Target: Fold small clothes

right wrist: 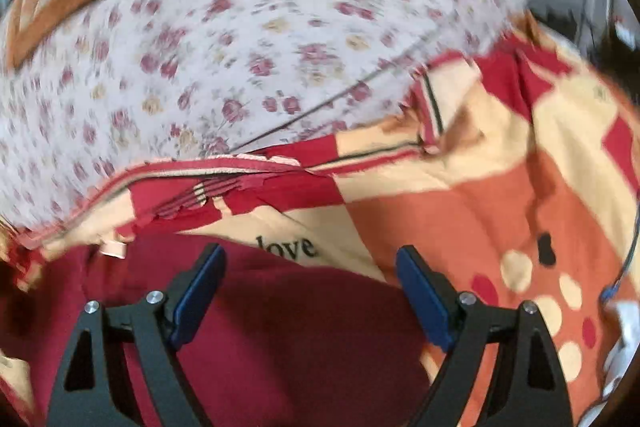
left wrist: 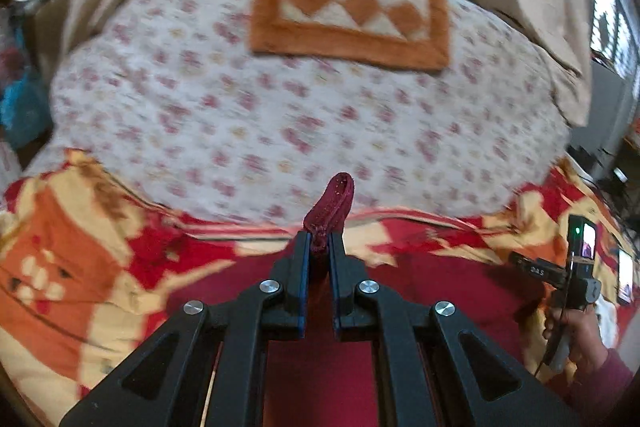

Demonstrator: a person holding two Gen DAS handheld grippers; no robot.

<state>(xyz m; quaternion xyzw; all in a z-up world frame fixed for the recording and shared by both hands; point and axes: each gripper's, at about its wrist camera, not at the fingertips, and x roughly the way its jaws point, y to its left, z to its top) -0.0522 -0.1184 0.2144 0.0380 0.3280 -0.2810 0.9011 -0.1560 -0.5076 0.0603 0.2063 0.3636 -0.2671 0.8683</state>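
Pinching a folded edge of the maroon garment (left wrist: 330, 211), we had the left hand-held gripper (left wrist: 319, 247) clenched on it, the cloth standing up in a narrow ridge between the blue pads (left wrist: 305, 279). The rest of the garment spread below and behind the fingers over the patterned blanket (left wrist: 72, 267), and in the right wrist view it filled the foreground as a broad maroon sheet (right wrist: 288, 327). We judged this to be mid-fold: one edge lifted and being carried, with blur in both views suggesting motion.

Our right hand-held gripper (right wrist: 310, 255) hung released above the same cloth, jaws wide apart, gripping nothing. It sat off to the right in the left wrist view, held in our right hand (left wrist: 576, 339).

The next move, as we saw it, called for laying the raised edge flat across the garment and using the free gripper to pin or catch the opposite edge, so that the layers would not slide.

Around the work lay the blanket with the word "love" (right wrist: 286, 247) just beyond the garment, then a floral bedsheet (left wrist: 280, 115), and an orange checked mat (left wrist: 352, 15) well apart near the window. Nothing stood directly in the way, though the rumpled blanket folds could snag the edge.
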